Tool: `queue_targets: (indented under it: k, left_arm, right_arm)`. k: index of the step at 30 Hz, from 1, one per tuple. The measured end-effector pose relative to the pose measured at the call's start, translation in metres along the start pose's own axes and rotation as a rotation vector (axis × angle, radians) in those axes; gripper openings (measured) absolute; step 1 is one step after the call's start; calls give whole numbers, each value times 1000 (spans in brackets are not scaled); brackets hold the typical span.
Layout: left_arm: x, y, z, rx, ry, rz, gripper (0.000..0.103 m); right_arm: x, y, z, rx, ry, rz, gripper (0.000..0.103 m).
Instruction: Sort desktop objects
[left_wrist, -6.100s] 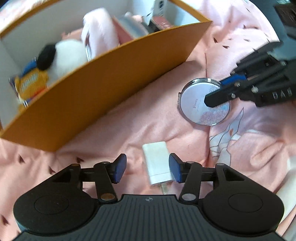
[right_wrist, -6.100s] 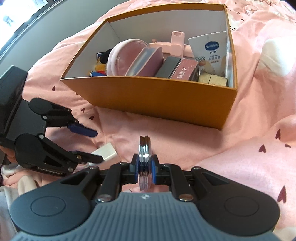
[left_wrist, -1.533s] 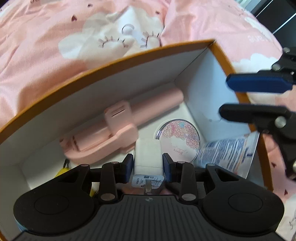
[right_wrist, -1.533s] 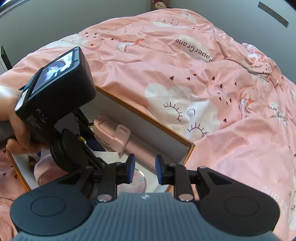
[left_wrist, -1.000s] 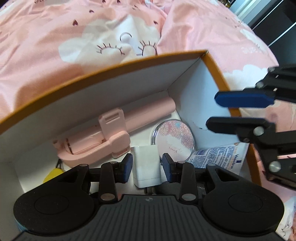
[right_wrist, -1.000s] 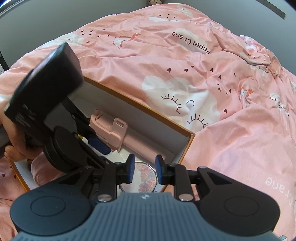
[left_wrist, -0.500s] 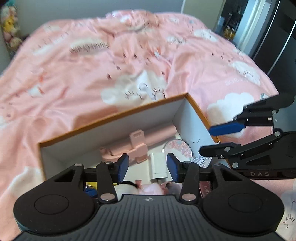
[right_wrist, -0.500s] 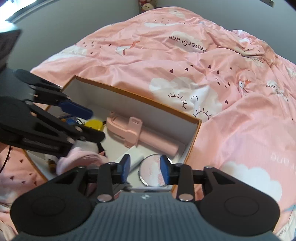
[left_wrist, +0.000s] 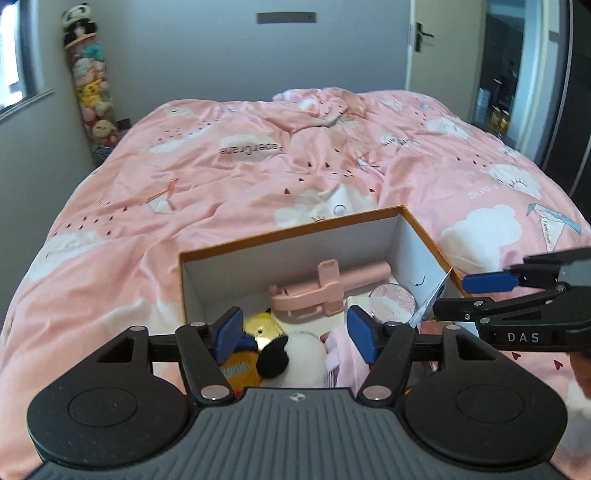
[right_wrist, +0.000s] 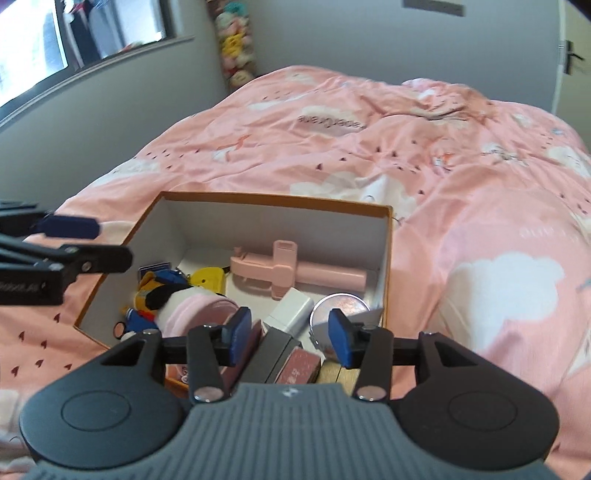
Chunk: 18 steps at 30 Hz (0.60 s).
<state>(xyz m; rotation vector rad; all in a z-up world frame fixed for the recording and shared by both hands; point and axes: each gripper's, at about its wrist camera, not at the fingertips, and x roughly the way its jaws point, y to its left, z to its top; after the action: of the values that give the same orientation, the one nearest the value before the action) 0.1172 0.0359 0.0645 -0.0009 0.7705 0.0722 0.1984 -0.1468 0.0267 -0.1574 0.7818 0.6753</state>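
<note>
An orange box (left_wrist: 288, 232) (right_wrist: 273, 201) with white inner walls sits on the pink duvet. Inside lie a pink selfie stick (left_wrist: 325, 290) (right_wrist: 295, 275), a round compact mirror (left_wrist: 393, 301) (right_wrist: 338, 304), a white charger (right_wrist: 290, 310), a panda plush (left_wrist: 291, 352) and several other items. My left gripper (left_wrist: 295, 334) is open and empty, raised above the near side of the box. My right gripper (right_wrist: 290, 338) is open and empty, also raised above the box; it shows at the right of the left wrist view (left_wrist: 476, 295).
The pink duvet (left_wrist: 258, 173) covers the whole bed around the box. A column of plush toys (left_wrist: 90, 92) stands by the grey wall at the far left. A door (left_wrist: 421, 48) is at the far right. A window (right_wrist: 74, 40) is on the left wall.
The white charger and the compact mirror were carried to the box and released inside. Both grippers opened wider and pulled up and back from the box, so the room is now in view.
</note>
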Motion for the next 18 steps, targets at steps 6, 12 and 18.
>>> queue_targets:
  k: [6,12,18]
  left_arm:
    - [9,-2,-29,-70,-21,90,78]
    - [15,-3,-49,-115,-63,147,78]
    - [22,-6,-61,-117,-59,140,78]
  right_arm:
    - [-1,12,-25,25,-44,-57,54]
    - [4,23,-45,22,-55,-62,58]
    - [11,33,-55,25,-70,-56,58]
